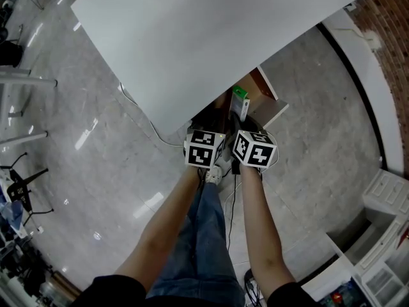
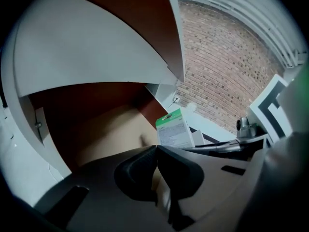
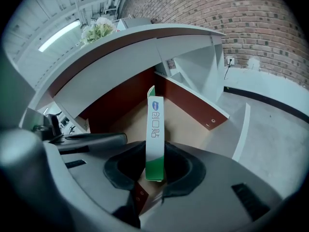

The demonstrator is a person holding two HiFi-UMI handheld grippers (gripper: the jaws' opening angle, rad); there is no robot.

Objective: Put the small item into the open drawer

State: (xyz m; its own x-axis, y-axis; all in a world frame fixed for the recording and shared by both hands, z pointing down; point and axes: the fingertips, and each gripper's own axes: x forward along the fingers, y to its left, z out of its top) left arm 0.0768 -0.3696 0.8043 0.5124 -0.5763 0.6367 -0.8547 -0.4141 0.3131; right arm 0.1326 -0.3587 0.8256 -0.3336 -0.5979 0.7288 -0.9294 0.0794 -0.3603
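A small green-and-white box [image 3: 155,134] stands upright between the jaws of my right gripper [image 3: 154,170], which is shut on it, held over the open drawer [image 3: 145,117] with its pale wooden floor and reddish-brown walls. In the head view the box [image 1: 239,95] pokes out ahead of the right gripper [image 1: 241,117], just over the drawer [image 1: 265,98] under the white desk's edge. From the left gripper view the same box [image 2: 174,128] shows to the right, above the drawer floor [image 2: 111,134]. My left gripper [image 2: 157,153] is shut with nothing between its pads, close beside the right one.
A white desk top [image 1: 211,37] overhangs the drawer. Grey polished floor [image 1: 89,165] spreads around. A white cable [image 1: 150,130] runs on the floor near the desk. White shelving [image 1: 377,235] stands at the right, and a brick wall [image 3: 231,18] lies beyond.
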